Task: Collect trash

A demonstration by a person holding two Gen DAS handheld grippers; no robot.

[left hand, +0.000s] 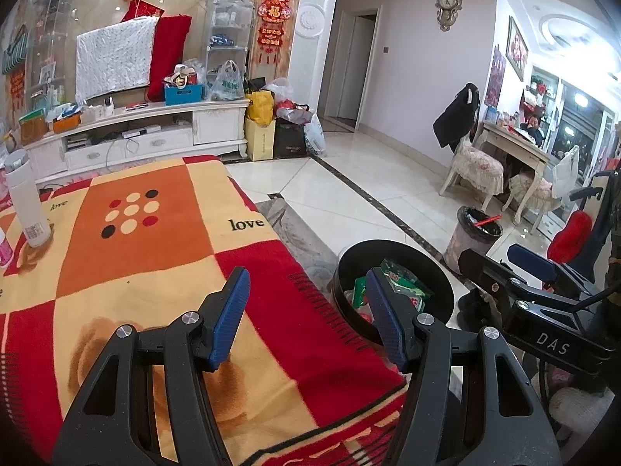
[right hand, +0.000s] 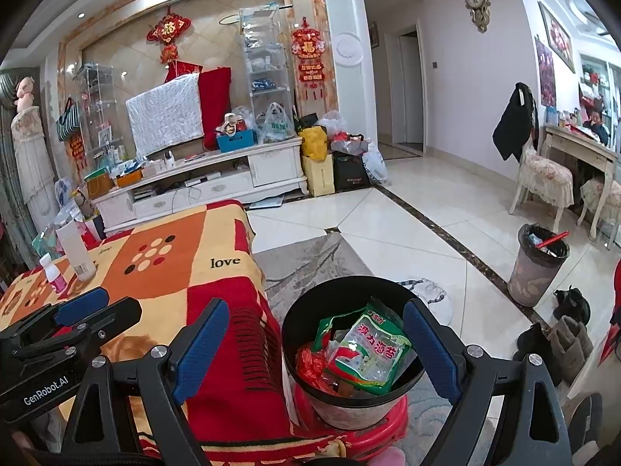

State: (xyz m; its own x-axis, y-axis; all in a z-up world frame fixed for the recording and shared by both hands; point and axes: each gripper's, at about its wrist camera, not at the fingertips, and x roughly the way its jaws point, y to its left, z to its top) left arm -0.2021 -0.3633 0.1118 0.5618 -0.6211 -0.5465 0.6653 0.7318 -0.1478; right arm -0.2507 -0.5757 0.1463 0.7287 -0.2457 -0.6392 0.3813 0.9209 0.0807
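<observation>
Both wrist views tilt down, close over blanket-covered worktop [left hand: 136,272] and black bin [right hand: 349,388], sharing the far TV cabinet [left hand: 155,128]

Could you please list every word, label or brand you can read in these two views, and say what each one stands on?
"love": blanket covering the table, printed in black.
"DAS": right gripper body, left wrist view.
"GenRobot.AI": left gripper body, right wrist view.
"波力海苔": green snack packet in the black bin.
Red wall hangings, white bottle label, shopping bags: too small or blurred to read.
</observation>
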